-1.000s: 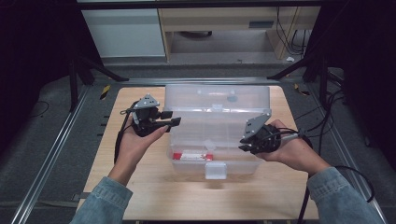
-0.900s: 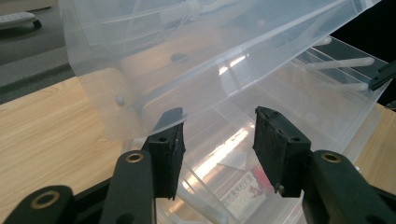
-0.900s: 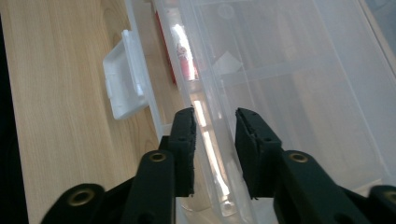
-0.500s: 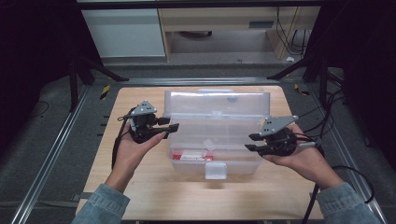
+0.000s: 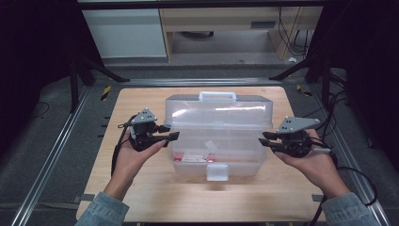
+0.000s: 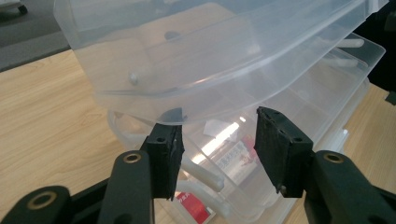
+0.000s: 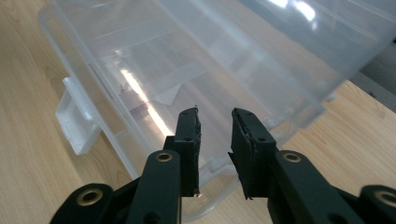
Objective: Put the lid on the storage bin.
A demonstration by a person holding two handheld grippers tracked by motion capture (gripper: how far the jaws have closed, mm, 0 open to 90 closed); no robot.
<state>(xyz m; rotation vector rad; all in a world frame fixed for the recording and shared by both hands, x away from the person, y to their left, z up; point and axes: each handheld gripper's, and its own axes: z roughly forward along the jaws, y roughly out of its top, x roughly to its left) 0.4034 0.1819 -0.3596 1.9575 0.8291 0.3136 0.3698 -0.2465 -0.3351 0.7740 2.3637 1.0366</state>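
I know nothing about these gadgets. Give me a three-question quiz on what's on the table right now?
1. True or false: the lid of the clear plastic box is fully shut.
2. Where does the left gripper sit? A) beside the box's left end B) inside the box C) on the floor
3. Fill in: the white latch is on the box's ____ wall, the one nearest the person.

Key: 1 false, the lid stands partly raised. 2 A; the right gripper sits at the box's other end. 3 front.
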